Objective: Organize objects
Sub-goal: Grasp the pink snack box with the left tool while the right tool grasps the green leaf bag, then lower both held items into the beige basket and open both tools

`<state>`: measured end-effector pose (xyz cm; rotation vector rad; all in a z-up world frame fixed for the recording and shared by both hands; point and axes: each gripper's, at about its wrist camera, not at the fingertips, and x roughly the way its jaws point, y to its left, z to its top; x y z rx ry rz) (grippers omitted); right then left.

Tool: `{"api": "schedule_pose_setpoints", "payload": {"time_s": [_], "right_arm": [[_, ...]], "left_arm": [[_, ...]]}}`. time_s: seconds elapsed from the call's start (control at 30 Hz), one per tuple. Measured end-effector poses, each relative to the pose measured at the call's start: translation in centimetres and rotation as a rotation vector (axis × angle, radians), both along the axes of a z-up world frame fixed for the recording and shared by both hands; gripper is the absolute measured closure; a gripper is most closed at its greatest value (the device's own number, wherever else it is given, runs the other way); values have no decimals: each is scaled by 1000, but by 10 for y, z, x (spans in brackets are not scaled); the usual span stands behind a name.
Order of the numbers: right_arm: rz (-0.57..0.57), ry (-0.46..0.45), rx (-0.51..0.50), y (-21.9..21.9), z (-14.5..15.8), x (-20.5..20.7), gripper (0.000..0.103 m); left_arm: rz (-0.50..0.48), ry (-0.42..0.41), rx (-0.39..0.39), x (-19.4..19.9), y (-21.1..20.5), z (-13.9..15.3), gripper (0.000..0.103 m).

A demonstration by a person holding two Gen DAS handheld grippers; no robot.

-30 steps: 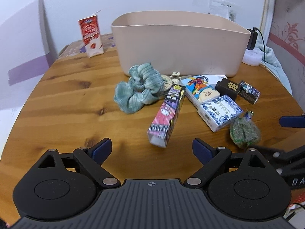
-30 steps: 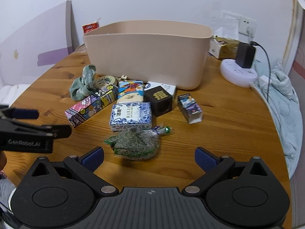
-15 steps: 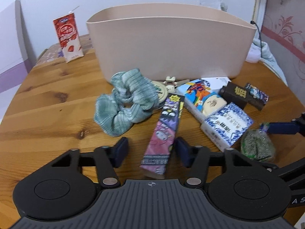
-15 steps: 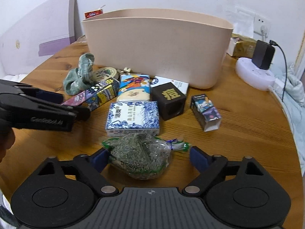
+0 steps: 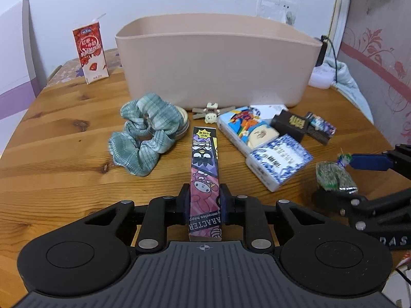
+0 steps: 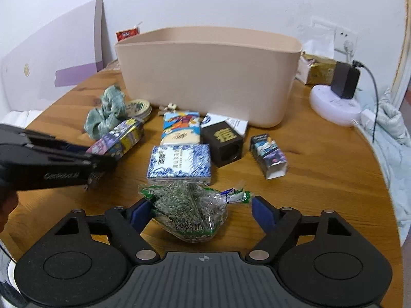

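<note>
Cartoon box (image 5: 204,169) clamped in left hand-held gripper (image 5: 204,205), pointing forward

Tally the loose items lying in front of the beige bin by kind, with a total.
Cardboard boxes: 3 (long cartoon box, black box, small dark box)
Tissue packs: 2 (cartoon pack, blue-and-white pack)
Scrunchie: 1
Round tin: 1
Toy figure: 1
Bag of green bits: 1
White flat pack: 1
Total: 10
</note>
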<state>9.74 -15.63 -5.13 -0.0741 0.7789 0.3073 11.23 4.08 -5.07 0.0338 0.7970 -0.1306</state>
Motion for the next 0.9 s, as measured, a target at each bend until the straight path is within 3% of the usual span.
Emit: {"api": "schedule_pose_setpoints", "payload": {"time_s": [0.2,0.47,0.67,0.9], "right_arm": [[-30,-57,8,-10,22,-3,22],[-69,-184,12,-22,64,14,22],[-94,-264,26,-36,94,43,22],[-97,-297,28,-41,112,87,22]], "left_arm": [[-2,-76,-9,-13,-2,32,80],[29,-195,39,-4,-1,76,80],[58,-249,39,23,3,102,80],[57,-261,43,77,-6,121,80]]}}
